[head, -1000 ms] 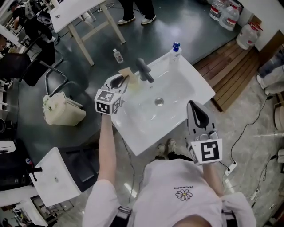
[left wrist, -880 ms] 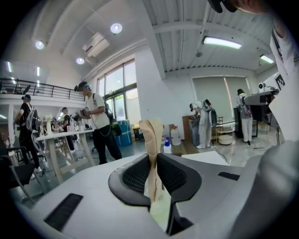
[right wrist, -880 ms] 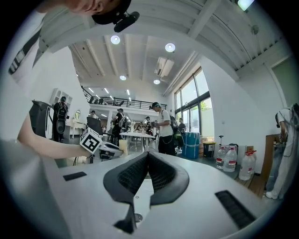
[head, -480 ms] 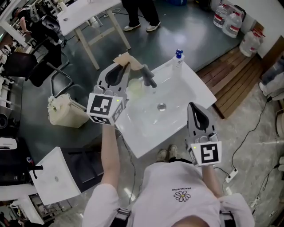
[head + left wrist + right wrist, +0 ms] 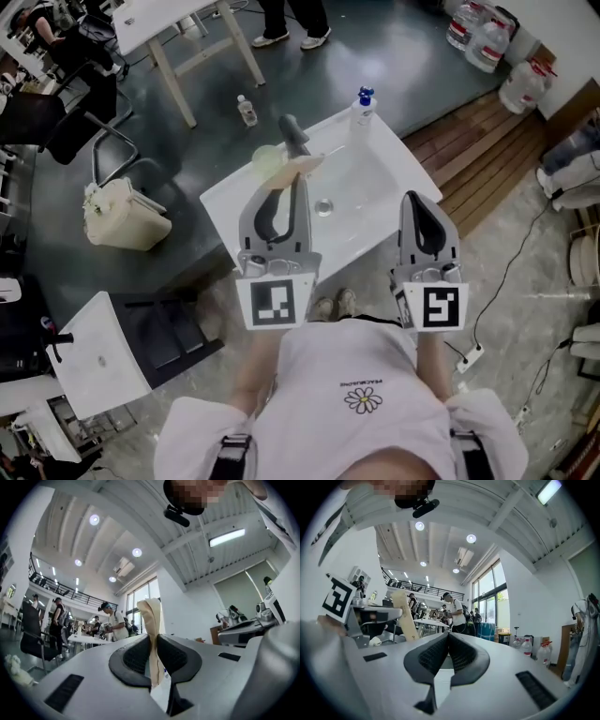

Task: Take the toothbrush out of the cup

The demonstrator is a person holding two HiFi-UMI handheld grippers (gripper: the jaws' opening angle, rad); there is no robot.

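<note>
My left gripper point(image 5: 289, 183) is shut on a beige toothbrush point(image 5: 300, 167), held up in the air over the near part of the white sink point(image 5: 394, 183). In the left gripper view the toothbrush point(image 5: 153, 620) stands upright, pinched between the dark pads point(image 5: 136, 656), tip above the jaws. The pale green cup point(image 5: 266, 160) stands on the sink's far left corner beside the dark faucet point(image 5: 292, 137), apart from the brush. My right gripper point(image 5: 422, 214) hovers at the sink's near right, shut with nothing in it point(image 5: 447, 641); from there the toothbrush point(image 5: 405, 617) shows at left.
A bottle with a blue cap point(image 5: 361, 106) stands at the sink's far corner. On the floor: a small plastic bottle point(image 5: 247, 112), a cream bag point(image 5: 122, 217), a chair point(image 5: 98, 150), a white table point(image 5: 164, 23), water jugs point(image 5: 480, 37), a wooden pallet point(image 5: 483, 141).
My left gripper has lifted up and back from the cup towards the person, carrying the toothbrush clear of it. The right gripper has risen only slightly.
</note>
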